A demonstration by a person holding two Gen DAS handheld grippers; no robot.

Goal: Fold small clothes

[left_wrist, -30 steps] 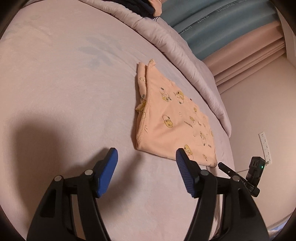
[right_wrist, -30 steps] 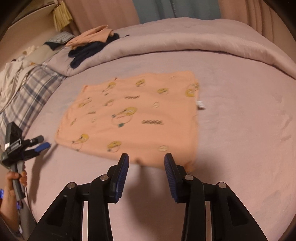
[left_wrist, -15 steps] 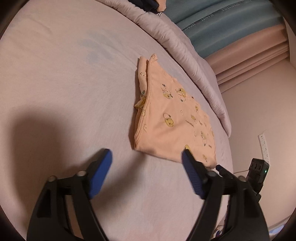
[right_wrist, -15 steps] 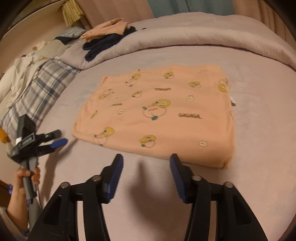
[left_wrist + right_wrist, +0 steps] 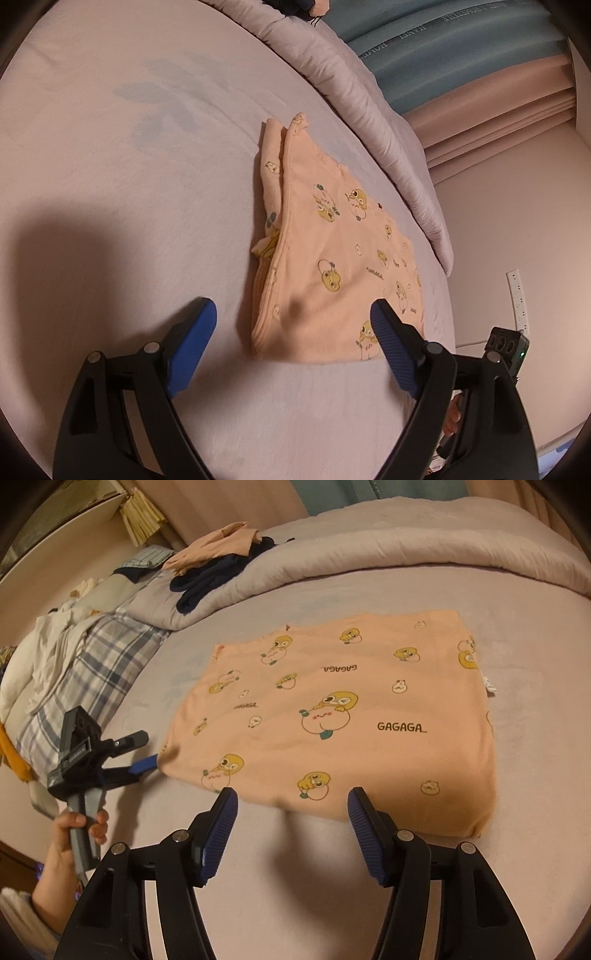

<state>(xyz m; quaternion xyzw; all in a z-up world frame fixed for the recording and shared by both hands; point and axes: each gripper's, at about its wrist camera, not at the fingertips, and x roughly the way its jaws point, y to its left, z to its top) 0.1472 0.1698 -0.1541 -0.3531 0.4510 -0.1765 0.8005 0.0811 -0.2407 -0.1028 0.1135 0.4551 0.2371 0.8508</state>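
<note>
Peach garment (image 5: 343, 716), folded flat, near the foot edge of the bed (image 5: 110, 166). Soft, light, limp knit; layers likely to slide apart. Left tool (image 5: 293, 328) and right tool (image 5: 291, 812) both spread wide, empty. Pinch all layers at near-edge corners.

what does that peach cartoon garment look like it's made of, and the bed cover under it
The peach garment looks like soft matte cotton knit: it drapes limply and shows a ribbed hem. The bed cover looks like a short-pile, fleece-like fabric, dull and slightly fuzzy; neither fibre is certain.
</note>
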